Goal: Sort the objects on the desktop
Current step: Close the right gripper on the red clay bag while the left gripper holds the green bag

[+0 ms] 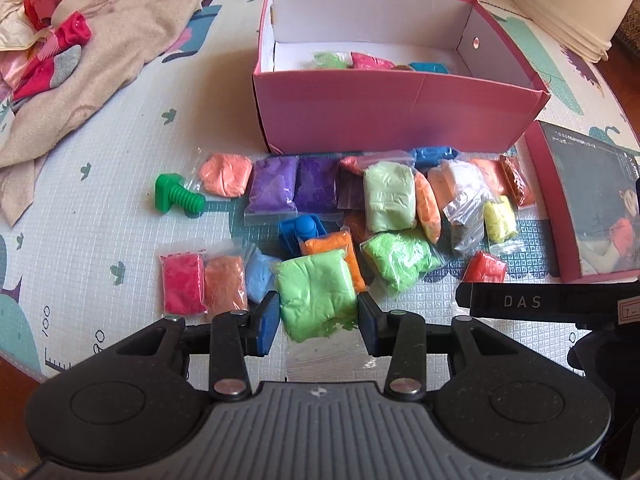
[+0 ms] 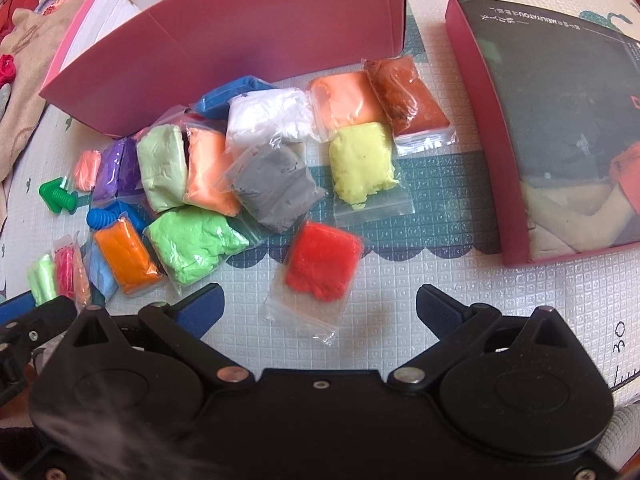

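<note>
My left gripper (image 1: 319, 322) is shut on a bright green clay bag (image 1: 316, 294), both blue pads pressing its sides above the mat. Several more colored clay bags lie in a heap ahead, with two purple bags (image 1: 294, 184) near the open pink box (image 1: 400, 114). Bags of green, pink and blue clay (image 1: 370, 60) rest inside the box. My right gripper (image 2: 320, 304) stands open, its fingers wide apart, just short of a red clay bag (image 2: 322, 260) on the mat. A yellow bag (image 2: 360, 162) and a grey bag (image 2: 274, 182) lie beyond it.
A green toy bolt (image 1: 176, 196) and a blue toy bolt (image 1: 302, 230) lie among the bags. The box lid (image 2: 560, 120) sits to the right. Beige cloth and red clothes (image 1: 80, 60) are piled at the far left. A patterned play mat (image 1: 100, 240) covers the floor.
</note>
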The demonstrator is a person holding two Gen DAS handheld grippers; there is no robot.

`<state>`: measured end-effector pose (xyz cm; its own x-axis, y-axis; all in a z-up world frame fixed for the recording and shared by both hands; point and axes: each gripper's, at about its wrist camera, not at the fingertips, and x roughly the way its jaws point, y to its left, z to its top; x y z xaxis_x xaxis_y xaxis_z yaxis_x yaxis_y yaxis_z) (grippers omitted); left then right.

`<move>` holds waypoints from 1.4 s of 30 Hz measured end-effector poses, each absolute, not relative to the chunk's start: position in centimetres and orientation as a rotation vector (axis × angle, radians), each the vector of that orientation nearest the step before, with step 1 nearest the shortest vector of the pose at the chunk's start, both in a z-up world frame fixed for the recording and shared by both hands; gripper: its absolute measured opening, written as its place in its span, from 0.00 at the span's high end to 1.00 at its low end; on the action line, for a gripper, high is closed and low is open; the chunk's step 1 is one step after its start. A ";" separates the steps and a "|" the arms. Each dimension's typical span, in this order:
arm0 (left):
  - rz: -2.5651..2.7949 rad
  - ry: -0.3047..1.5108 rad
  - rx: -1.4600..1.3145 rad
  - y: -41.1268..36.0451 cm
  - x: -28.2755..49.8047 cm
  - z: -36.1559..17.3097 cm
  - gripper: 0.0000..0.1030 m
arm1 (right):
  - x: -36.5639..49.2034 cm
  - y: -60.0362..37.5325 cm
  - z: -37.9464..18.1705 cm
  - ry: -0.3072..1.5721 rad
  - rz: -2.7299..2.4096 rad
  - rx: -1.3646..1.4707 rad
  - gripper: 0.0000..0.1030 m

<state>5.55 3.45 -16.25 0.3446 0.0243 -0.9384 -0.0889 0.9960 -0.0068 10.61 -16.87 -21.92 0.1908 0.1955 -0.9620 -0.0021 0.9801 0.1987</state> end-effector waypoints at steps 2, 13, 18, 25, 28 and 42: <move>0.076 1.210 -0.082 3.9 5.7 -16.1 0.61 | 10.6 -17.1 -22.0 1.364 0.104 0.159 0.01; 0.079 1.181 -0.123 2.7 6.3 -12.7 0.61 | 10.9 -15.9 -23.0 1.377 0.011 0.153 0.01; 0.076 1.173 -0.135 3.0 6.6 -12.6 0.61 | 11.1 -15.5 -23.4 1.384 -0.012 0.138 0.02; 0.077 1.170 -0.145 3.3 6.7 -12.5 0.61 | 11.4 -15.5 -24.1 1.395 -0.039 0.143 0.01; 0.077 1.171 -0.151 3.4 6.7 -12.6 0.61 | 11.6 -15.6 -24.1 1.388 -0.051 0.142 0.01; 0.068 1.164 -0.168 3.5 7.1 -12.4 0.61 | 11.6 -16.2 -23.0 1.341 -0.090 0.106 0.34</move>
<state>7.14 3.53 -12.45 0.3955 -0.0332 -0.9179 -0.1405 0.9854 -0.0962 11.60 -16.25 -23.05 0.2251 -0.0042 -0.9743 0.1264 0.9917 0.0250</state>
